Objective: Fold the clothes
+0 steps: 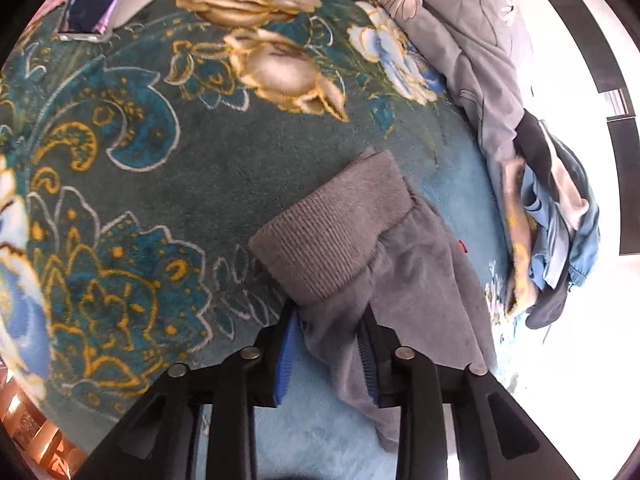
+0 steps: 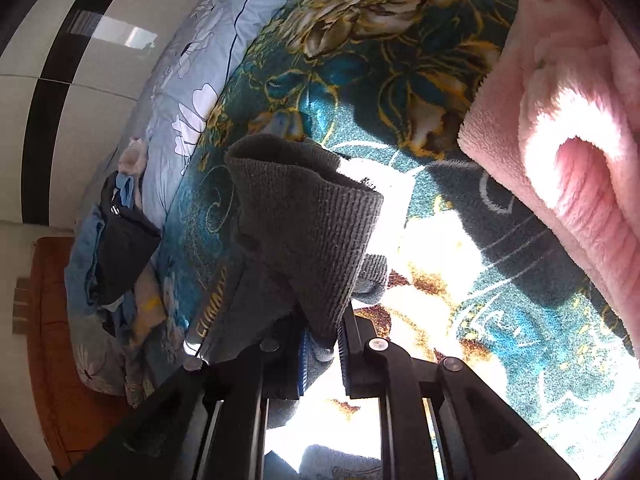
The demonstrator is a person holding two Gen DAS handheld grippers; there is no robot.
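Sunlight blew out the floor (image 1: 580, 200) and patches of blanket (image 2: 424, 248); fisheye edges curved, darkened and slightly blurred.

Both wrist views look forward along their fingers, close above the patterned blanket (image 1: 140, 152). Shared between them: the blanket (image 2: 500, 280), the grey garment (image 1: 340, 232) (image 2: 304, 224), and the clothes pile (image 1: 552, 216) (image 2: 116, 248).

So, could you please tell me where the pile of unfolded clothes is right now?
The clothes pile lies at the right edge of the left wrist view, beside the grey-blue quilt; in the right wrist view it sits far left, left of the held grey garment.
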